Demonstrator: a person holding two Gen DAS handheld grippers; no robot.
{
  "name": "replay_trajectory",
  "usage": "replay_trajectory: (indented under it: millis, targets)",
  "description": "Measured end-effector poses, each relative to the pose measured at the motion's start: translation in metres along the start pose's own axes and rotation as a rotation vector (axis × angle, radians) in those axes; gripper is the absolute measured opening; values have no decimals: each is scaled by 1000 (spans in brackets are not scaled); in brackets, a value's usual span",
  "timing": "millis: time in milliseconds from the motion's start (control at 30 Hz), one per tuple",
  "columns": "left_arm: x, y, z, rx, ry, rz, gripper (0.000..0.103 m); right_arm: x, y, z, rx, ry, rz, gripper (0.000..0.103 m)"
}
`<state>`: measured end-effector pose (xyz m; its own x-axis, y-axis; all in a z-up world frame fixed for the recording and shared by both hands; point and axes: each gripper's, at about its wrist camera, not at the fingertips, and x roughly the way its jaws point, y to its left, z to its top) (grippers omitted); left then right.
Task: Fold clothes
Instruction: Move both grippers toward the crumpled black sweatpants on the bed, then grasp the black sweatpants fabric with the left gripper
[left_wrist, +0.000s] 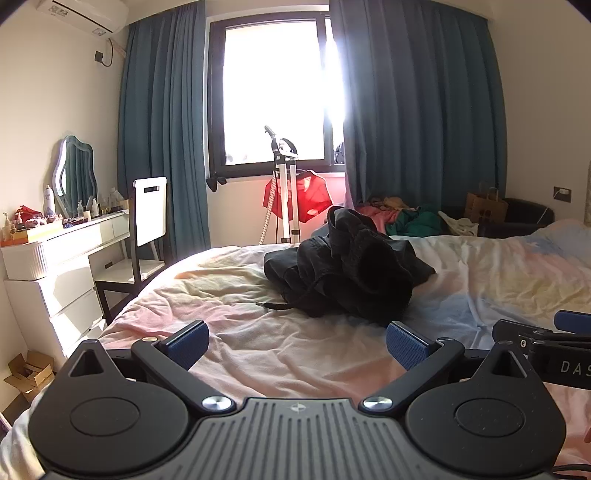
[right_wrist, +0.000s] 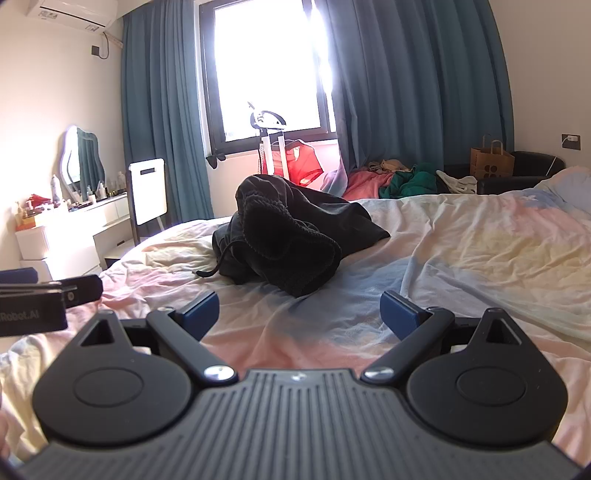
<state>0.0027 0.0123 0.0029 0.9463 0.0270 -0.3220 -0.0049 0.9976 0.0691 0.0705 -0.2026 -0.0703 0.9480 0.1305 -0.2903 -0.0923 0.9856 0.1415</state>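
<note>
Both tools stand with jaws spread wide and nothing between them: the left tool (left_wrist: 297, 347) and the right tool (right_wrist: 299, 314) hover side by side over the near part of the bed (left_wrist: 258, 354), tilted slightly downward. The task's thing, a black garment (left_wrist: 347, 273), lies crumpled in a heap near the middle of the bed, ahead of both tools and well clear of them.

Risks, as judged from this position:
- The heap hides its own seams and edges — a blind pinch may catch several layers at once and lift a knot rather than a corner.
- A loose drawstring (left_wrist: 275, 305) trails out on the near left side; it could snag on a pad or be taken in place of cloth.
- The sheet beneath is wrinkled and soft, so a low approach may gather bedding with the garment.

Materials: the garment looks thick and matte, part of it nubby like fleece or knit. The sheet is thin, pastel, creased. The pads (right_wrist: 201, 308) are blue and textured, on rigid black arms.
</note>
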Motion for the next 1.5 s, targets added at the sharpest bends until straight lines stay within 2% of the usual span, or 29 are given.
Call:
replay_trajectory:
  millis: [267,367,533,667,900,1233,1400,1500]
  targets:
    - [7,5,-2,-9,12,-1,103,-1,4,2,8,-4,-5,96]
    - [8,8,-2,-22,18,-9,103,-6,4,5,42,19,-10,95]
    - [12,16,-1,-63,40,-22,103,-11,11,17,72,21,-37,96]
    - [14,21,0,-84,32,-3,103,-13,19,28,90,4,-37,96]
    - [16,17,-9,-57,27,12,103,-26,18,35,85,-43,-62,95]
    - [37,0,-26,22,38,36,103,-3,-3,87,106,-66,-66,96]
    - [62,-9,-36,66,79,45,103,5,-35,70,107,-53,-119,96]
    - [90,-23,-35,123,86,14,103,9,-57,55,137,-11,-143,96]
